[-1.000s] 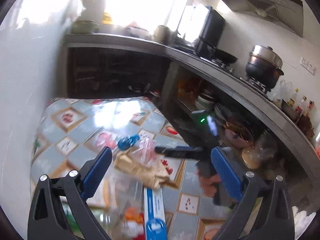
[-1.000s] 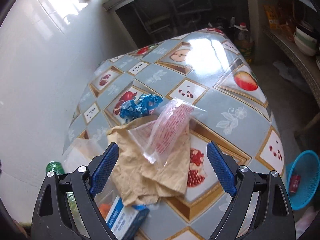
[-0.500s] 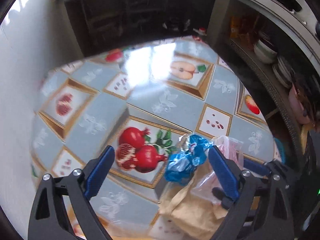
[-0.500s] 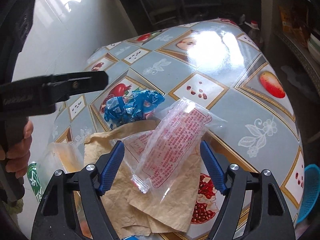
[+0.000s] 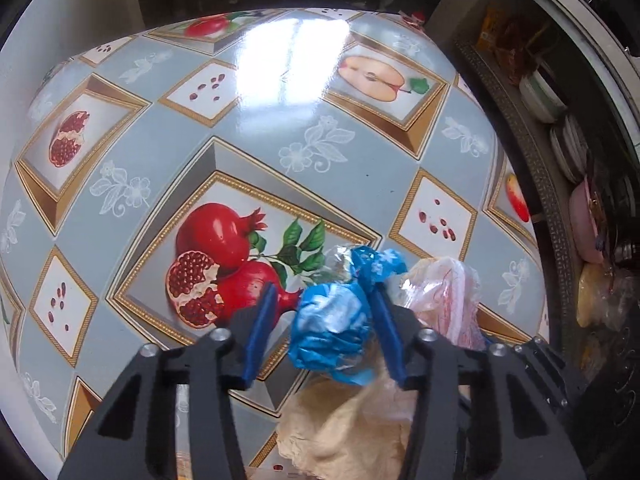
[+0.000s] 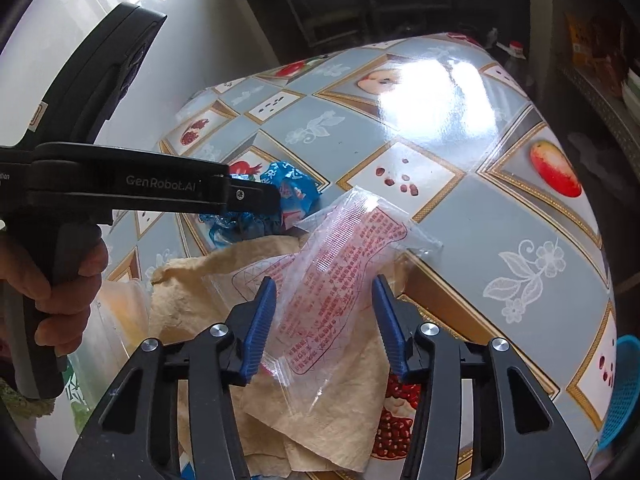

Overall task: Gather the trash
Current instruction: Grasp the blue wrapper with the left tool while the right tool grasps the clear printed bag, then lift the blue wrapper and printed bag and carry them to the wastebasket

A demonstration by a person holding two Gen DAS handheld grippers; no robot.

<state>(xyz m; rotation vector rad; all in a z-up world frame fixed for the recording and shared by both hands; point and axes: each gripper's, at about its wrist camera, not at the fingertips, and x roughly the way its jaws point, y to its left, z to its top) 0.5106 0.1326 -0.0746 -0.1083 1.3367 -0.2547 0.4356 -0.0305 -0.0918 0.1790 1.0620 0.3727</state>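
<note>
Biggest change: the left gripper (image 5: 322,322) has swung in from over the kitchen counter side and dropped onto the table (image 5: 248,152), now pointing steeply down at the trash pile. A second ago it was looking across the room with tongs wide; now the tongs are closing around the crumpled blue wrapper (image 5: 332,328). Far pad is against the wrapper, near pad still shows a gap, so not clamped yet.

Right gripper (image 6: 324,322) has barely moved, just settled a bit lower over the same spot. Its tongs were wide too and are now closing, straddling the clear plastic bag with red print (image 6: 340,272). The bag sits between the pads with daylight on both sides, so no grip yet.

Where the trash is: all still lying on the table. Blue wrapper at the far edge of the crumpled brown paper (image 6: 224,280), clear bag on top of that paper, just beside the wrapper.

Meaning for the task: both hands are committing to a simultaneous pick, one item each. Nothing lifted yet. Brown paper stays for a later pass, I'd guess. Blue basket (image 6: 622,392) on the floor past the table edge looks like the likely drop point.
</note>
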